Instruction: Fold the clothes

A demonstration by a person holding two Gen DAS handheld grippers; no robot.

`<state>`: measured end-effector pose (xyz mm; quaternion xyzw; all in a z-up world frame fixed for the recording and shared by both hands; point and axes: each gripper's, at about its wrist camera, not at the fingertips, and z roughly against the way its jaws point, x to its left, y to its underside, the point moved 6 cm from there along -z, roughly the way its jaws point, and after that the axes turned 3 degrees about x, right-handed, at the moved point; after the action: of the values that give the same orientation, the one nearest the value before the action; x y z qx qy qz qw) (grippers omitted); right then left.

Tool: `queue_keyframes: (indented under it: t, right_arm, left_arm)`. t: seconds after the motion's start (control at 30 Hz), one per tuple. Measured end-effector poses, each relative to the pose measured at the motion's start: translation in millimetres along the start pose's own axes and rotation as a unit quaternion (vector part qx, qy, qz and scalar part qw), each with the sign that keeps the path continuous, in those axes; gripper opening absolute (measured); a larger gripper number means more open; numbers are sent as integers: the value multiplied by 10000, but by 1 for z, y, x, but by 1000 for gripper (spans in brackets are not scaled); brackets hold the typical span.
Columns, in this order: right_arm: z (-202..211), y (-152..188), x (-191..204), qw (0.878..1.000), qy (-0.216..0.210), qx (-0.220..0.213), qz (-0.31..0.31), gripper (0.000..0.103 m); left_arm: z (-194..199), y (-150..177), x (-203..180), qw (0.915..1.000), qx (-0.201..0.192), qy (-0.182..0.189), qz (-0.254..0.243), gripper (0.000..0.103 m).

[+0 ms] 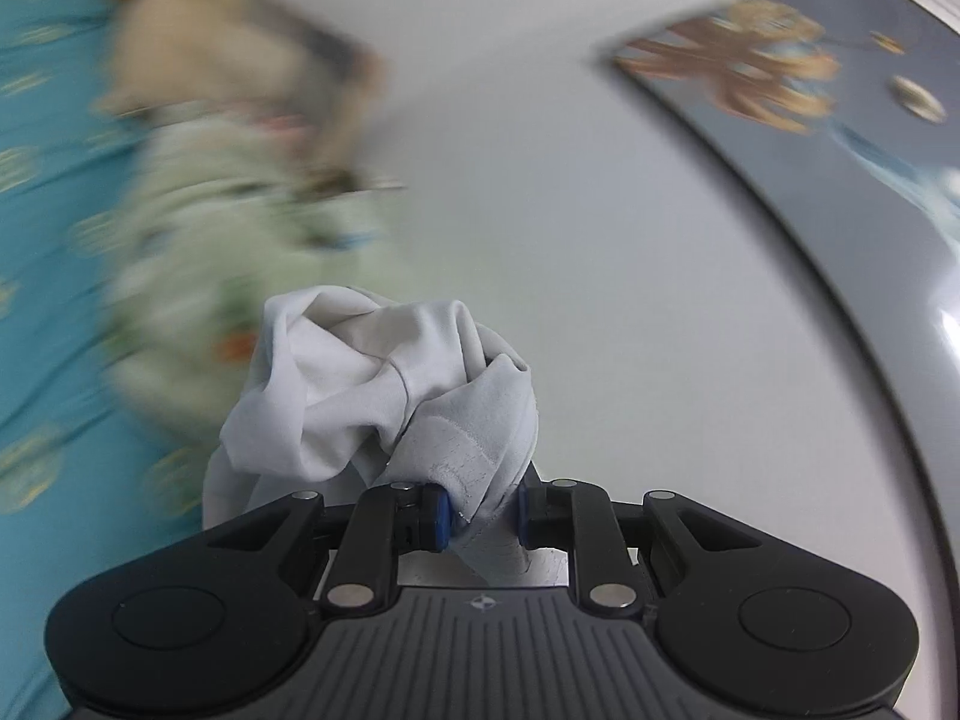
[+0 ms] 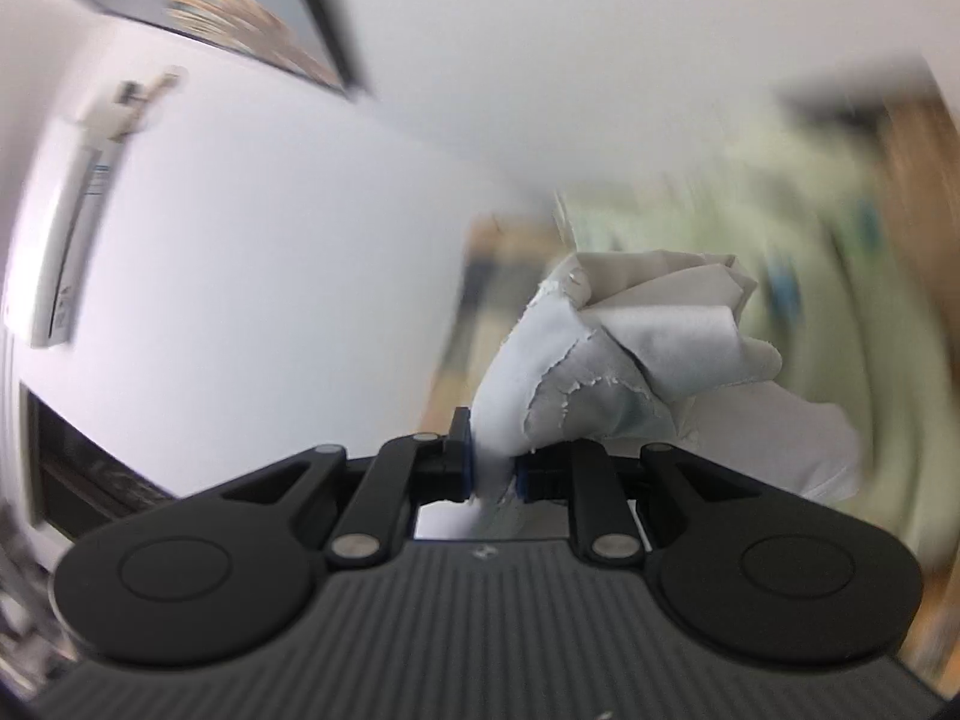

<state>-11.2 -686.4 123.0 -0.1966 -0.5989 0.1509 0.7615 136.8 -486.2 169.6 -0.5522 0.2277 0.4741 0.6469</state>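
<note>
- Looking past both grippers, the blurred wall [image 1: 540, 180] and blue bedspread [image 1: 42, 240] suggest the white garment [image 1: 372, 384] is lifted in the air.
- Left gripper [image 1: 480, 519] pinches a bunched hem; right gripper [image 2: 493, 471] pinches another edge.
- Step, I judge: shaking it open. Next calls for spreading it flat before folding.

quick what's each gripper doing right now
left gripper: closed on bunched white fabric garment
right gripper: closed on crumpled white fabric, frayed at its edge
</note>
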Motion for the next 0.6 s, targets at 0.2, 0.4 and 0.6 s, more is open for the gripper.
queue_keyframes:
  t: [0.2,0.4,0.6]
  right_arm:
    - [-9,-30,-53,9908,833,-708,803,17]
    - [-28,34,-177,9804,1951,-34,274,18]
    - [-18,53,-184,9729,2302,201,30,76]
  left_arm:
    - [-112,39,-4,9956,304,125,-873,22]
    - [-147,123,80,9810,1106,-463,-1523,24]
    - [-111,129,75,9621,1283,-696,-2304,44]
